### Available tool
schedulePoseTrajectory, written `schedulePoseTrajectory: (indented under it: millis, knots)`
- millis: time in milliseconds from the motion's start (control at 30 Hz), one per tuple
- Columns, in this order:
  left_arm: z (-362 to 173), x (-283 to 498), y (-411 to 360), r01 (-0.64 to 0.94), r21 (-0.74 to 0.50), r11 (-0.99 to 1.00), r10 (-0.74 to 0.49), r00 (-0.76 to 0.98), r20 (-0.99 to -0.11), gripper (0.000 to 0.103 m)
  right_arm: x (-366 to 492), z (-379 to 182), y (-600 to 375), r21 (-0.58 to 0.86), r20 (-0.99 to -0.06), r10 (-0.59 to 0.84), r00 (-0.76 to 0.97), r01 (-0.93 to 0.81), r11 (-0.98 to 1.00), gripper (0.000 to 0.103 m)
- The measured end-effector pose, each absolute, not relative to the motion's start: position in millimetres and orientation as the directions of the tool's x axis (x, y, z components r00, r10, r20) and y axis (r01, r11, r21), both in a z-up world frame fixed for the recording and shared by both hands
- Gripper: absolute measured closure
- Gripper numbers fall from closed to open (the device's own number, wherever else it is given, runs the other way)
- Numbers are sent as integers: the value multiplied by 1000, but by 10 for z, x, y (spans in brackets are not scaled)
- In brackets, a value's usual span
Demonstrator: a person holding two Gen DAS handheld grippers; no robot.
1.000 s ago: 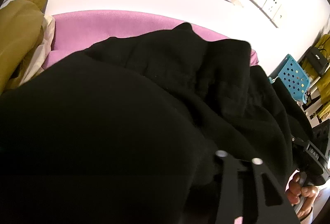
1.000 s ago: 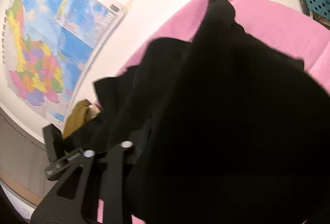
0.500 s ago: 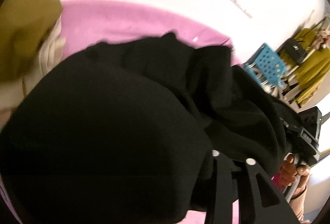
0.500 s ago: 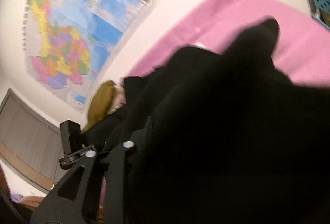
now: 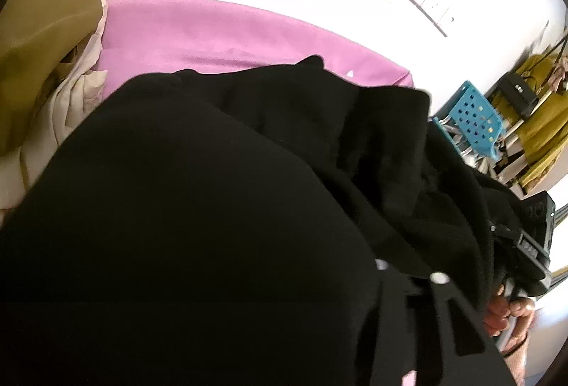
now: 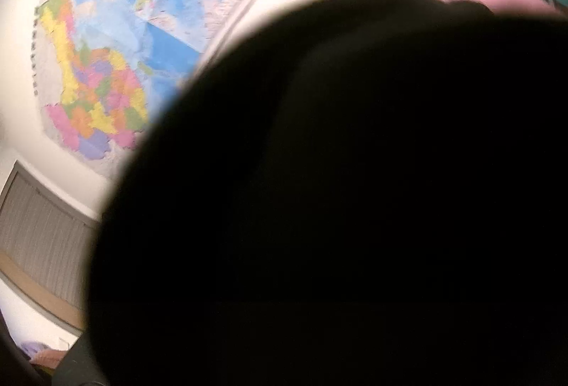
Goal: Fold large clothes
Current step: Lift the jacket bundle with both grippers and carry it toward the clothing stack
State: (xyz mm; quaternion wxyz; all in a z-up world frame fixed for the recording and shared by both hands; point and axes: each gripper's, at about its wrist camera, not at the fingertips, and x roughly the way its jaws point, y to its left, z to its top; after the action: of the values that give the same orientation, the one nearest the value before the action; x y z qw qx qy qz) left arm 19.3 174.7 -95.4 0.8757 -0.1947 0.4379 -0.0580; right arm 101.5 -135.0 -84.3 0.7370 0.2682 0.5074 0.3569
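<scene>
In the left wrist view, we judge the step in hand to be carrying a raised fold of the black garment over the pink bed. Next we need to lay it flat and square, then let go. The cloth is thick, matte and bunched, filling the frame from 6 to 3 o'clock. The left tongs sit at 5 o'clock; their jaws have just been closing, cloth covers the tips, and we cannot tell whether they clamp it. The right tongs show at 4 o'clock, in a hand.

In the right wrist view, the black garment hides those tongs entirely; we cannot tell their state.
</scene>
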Motion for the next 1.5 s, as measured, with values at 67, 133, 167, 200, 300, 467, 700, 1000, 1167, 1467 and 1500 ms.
schedulePoseTrajectory:
  millis: [67, 133, 167, 200, 300, 467, 700, 1000, 1167, 1467, 1500]
  knots:
    - [-849, 188, 1738, -58, -384, 921, -272, 610, -744, 70, 1015, -690, -1351, 764, -531, 811, 244, -276, 583, 79]
    - [-738, 185, 1759, -46, -396, 917, -287, 613, -736, 73, 1017, -500, -1333, 759, -515, 816, 261, -304, 576, 81]
    - [-655, 177, 1772, -38, -404, 914, -294, 622, -726, 73, 1016, -412, -1311, 756, -508, 820, 264, -319, 571, 81]
    - [-558, 167, 1783, -31, -404, 914, -295, 634, -715, 74, 1012, -335, -1286, 756, -498, 825, 266, -334, 563, 81]
    - [-291, 157, 1792, -8, -398, 917, -290, 671, -682, 74, 1000, -98, -1189, 751, -473, 838, 273, -371, 545, 81]
    - [168, 87, 1873, 9, -364, 931, -254, 733, -631, 75, 1005, 314, -945, 750, -406, 874, 268, -449, 486, 82]
    - [812, -84, 2296, -23, -306, 952, -158, 819, -552, 75, 1036, 895, -324, 702, -325, 914, 241, -586, 404, 83]
    - [1485, -482, 3226, -213, -226, 950, 92, 888, -450, 75, 1057, 1283, 941, 678, -230, 966, 123, -692, 249, 83]
    - [1637, -692, 3730, -326, -197, 925, 217, 876, -430, 75, 993, 1295, 1696, 681, -215, 976, 36, -711, 176, 83]
    - [1673, -889, 4716, -509, -197, 838, 396, 815, -423, 76, 715, 1108, 2910, 689, -222, 972, -74, -717, 102, 83]
    - [1654, -888, 4851, -535, -194, 822, 420, 801, -426, 76, 664, 1080, 3057, 683, -226, 971, -78, -723, 101, 83]
